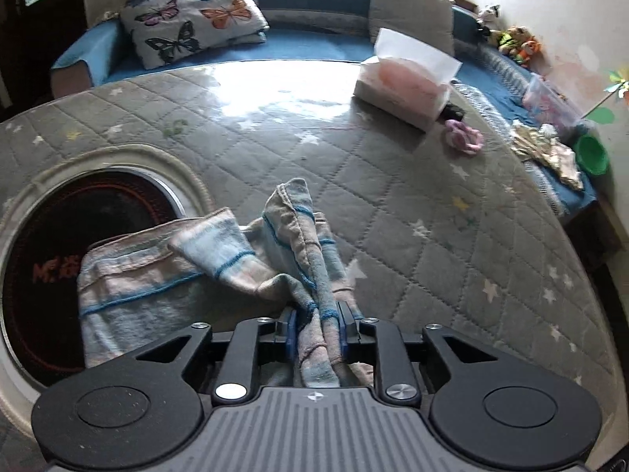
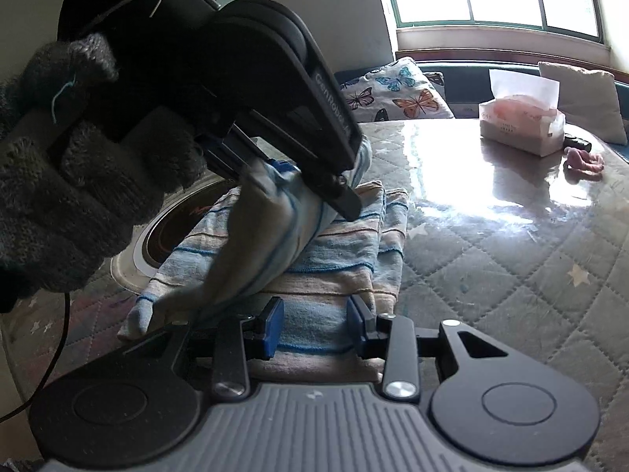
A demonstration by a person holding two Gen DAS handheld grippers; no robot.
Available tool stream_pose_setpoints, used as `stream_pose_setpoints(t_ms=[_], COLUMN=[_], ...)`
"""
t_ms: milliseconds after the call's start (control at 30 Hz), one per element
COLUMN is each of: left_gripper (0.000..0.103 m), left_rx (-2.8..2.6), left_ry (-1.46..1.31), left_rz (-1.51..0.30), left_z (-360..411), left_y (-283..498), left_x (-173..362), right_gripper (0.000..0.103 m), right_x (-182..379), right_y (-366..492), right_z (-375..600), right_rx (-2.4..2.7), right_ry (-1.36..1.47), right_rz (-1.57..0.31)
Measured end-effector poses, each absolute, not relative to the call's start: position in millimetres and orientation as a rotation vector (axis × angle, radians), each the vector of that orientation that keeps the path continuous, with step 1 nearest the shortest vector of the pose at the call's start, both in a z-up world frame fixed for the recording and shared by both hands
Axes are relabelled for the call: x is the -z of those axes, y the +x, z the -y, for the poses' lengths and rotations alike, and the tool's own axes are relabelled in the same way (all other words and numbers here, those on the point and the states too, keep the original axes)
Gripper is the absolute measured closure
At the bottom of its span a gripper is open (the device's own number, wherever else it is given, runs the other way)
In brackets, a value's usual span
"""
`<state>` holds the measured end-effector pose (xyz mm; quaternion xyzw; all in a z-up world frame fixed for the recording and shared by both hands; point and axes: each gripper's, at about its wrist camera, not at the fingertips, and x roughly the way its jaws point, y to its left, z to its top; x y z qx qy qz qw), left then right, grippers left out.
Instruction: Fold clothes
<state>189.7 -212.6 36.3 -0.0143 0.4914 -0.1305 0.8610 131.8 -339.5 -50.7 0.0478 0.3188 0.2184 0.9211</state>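
A blue, beige and white striped cloth (image 1: pixel 165 275) lies partly folded on the quilted grey table cover (image 1: pixel 393 181). My left gripper (image 1: pixel 316 324) is shut on a bunched fold of this cloth, which rises between its blue pads. In the right wrist view the left gripper (image 2: pixel 291 173) is held by a gloved hand (image 2: pixel 70 181) above the folded cloth (image 2: pixel 334 244), lifting a fold of it. My right gripper (image 2: pixel 316 328) is open, low over the near edge of the cloth, with nothing between its pads.
A round dark hotplate (image 1: pixel 70 244) is set into the table left of the cloth. A tissue box (image 1: pixel 405 86) and a pink scrunchie (image 1: pixel 466 137) sit far right. A bench with a butterfly cushion (image 1: pixel 192 11) lies behind. A green bowl (image 1: pixel 591 153) is at the right.
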Motion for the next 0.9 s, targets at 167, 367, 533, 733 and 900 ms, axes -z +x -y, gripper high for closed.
stream_pose_setpoints(t_ms=[167, 367, 533, 733, 900], left_gripper=[0.07, 0.058, 0.055, 0.055, 0.057], left_rx=[0.34, 0.385, 0.407, 0.4, 0.412], left_ry=[-0.082, -0.076, -0.098, -0.065, -0.004], left_rz=[-1.029, -1.004, -0.99, -0.982, -0.964], left_z=[208, 208, 191, 161, 141], left_y=[186, 179, 169, 149, 125], left_x=[-38, -44, -48, -46, -37], right_gripper=[0.061, 0.056, 0.053, 0.055, 0.066], right_x=[46, 43, 36, 7, -1], right_y=[127, 116, 100, 89, 106], right_z=[343, 351, 364, 380, 378], right_rx=[-0.437, -0.406, -0.377, -0.351, -0.384], right_ry=[0.088, 0.07, 0.06, 0.104, 0.172], right_rz=[-0.65, -0.657, -0.659, -0.573, -0.551])
